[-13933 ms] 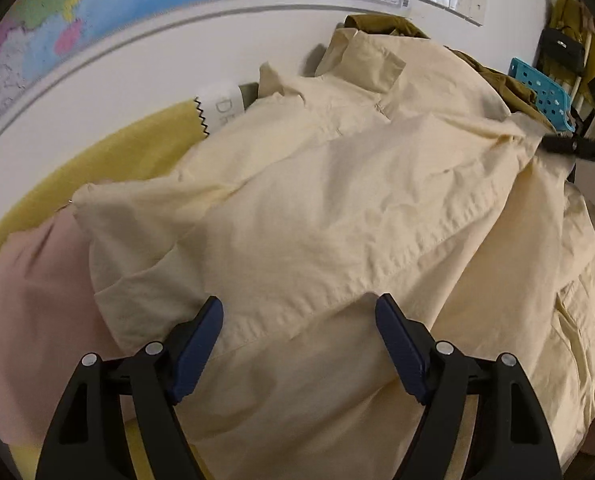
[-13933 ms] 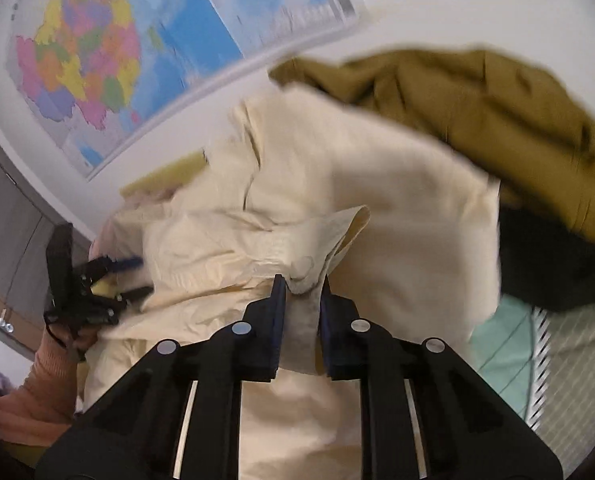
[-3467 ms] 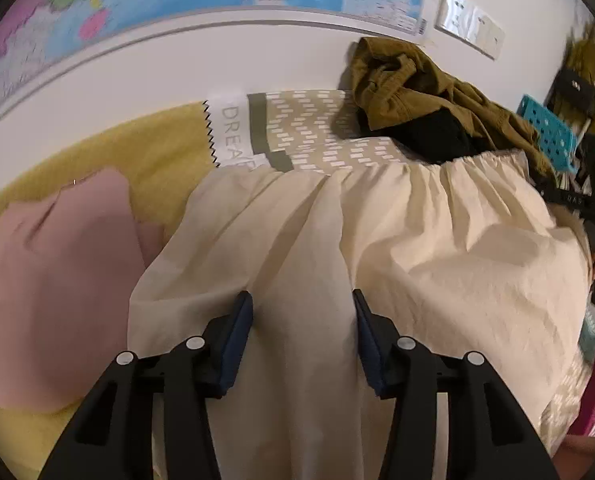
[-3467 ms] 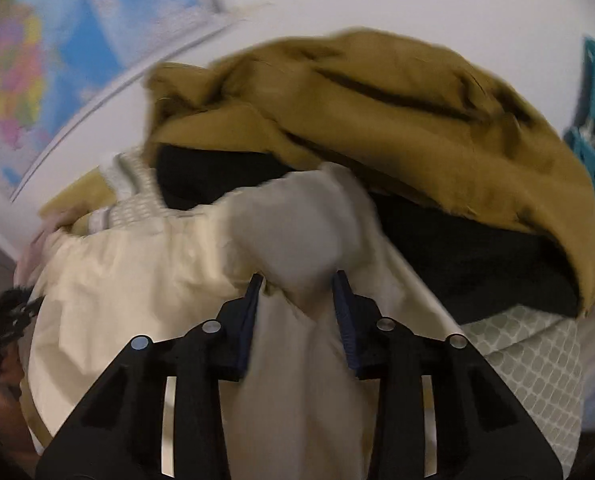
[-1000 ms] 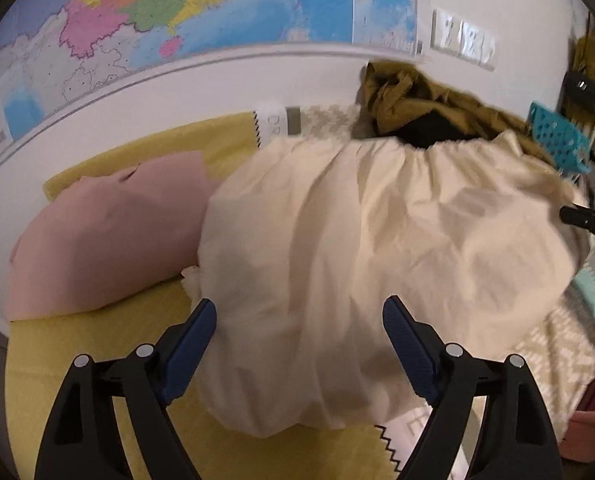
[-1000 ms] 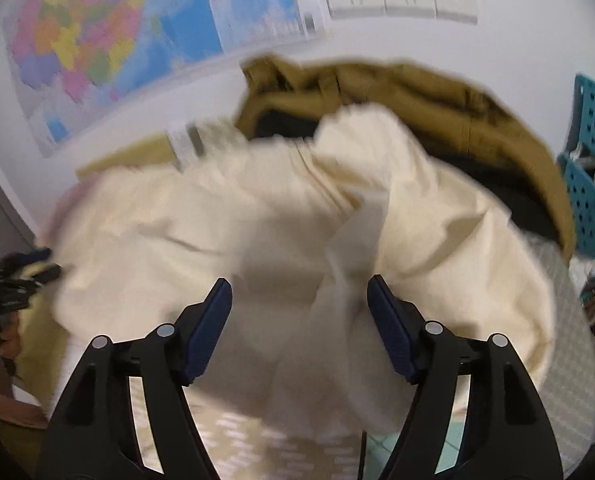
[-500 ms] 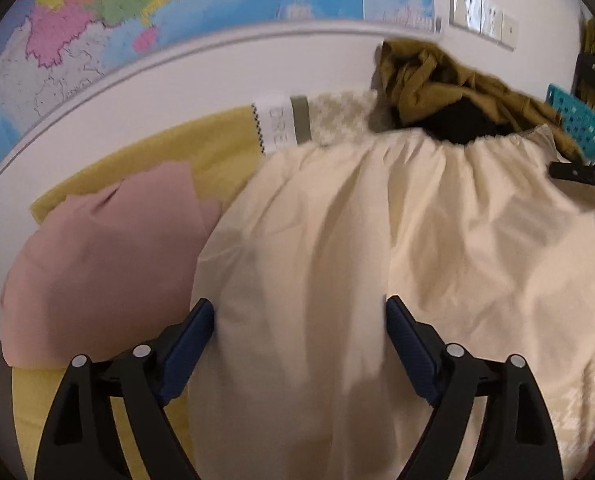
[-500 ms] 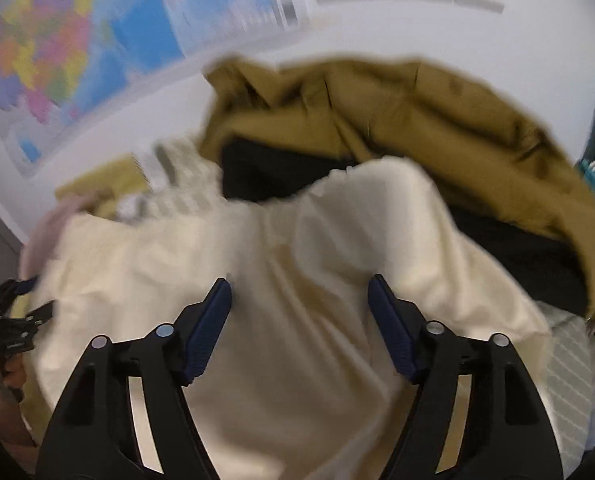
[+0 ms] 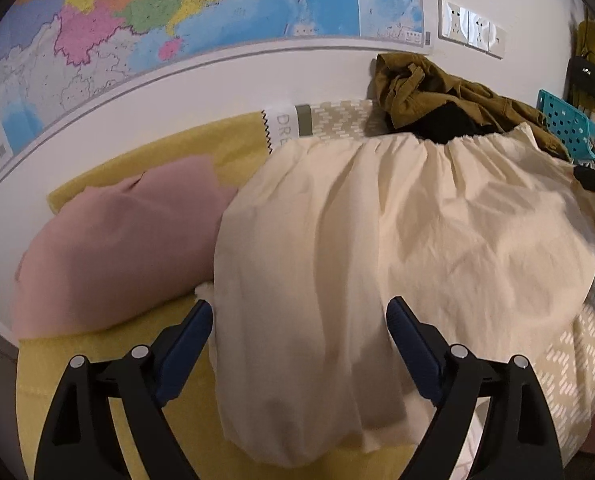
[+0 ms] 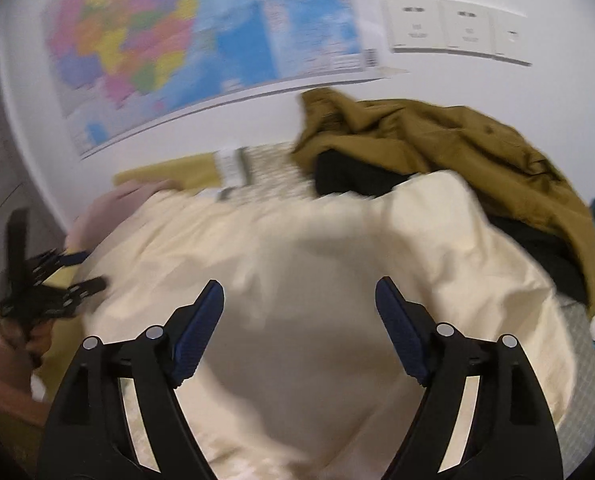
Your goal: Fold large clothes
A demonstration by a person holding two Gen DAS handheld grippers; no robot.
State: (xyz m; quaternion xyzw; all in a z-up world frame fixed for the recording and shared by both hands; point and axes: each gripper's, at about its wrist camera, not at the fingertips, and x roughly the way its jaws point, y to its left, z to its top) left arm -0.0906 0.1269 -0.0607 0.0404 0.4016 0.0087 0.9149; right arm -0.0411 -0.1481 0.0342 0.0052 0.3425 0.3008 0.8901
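Observation:
A large cream garment lies folded over in a broad, wrinkled mound on the bed; it fills the middle of the right wrist view too. My left gripper hangs over its near left part, jaws wide apart, cloth under them but not pinched. My right gripper hovers above the garment's middle, its jaws still opening, nothing pressed between the blue pads. The left gripper also shows at the left edge of the right wrist view, held by a hand.
A pink cushion lies left of the garment on the yellow bedspread. An olive jacket over something black sits against the wall. A teal perforated crate stands at far right. A map hangs above.
The right gripper's jaws have spread a little and it has pulled back from the garment; the cloth has settled flat. The left gripper drew close, then backed off again.

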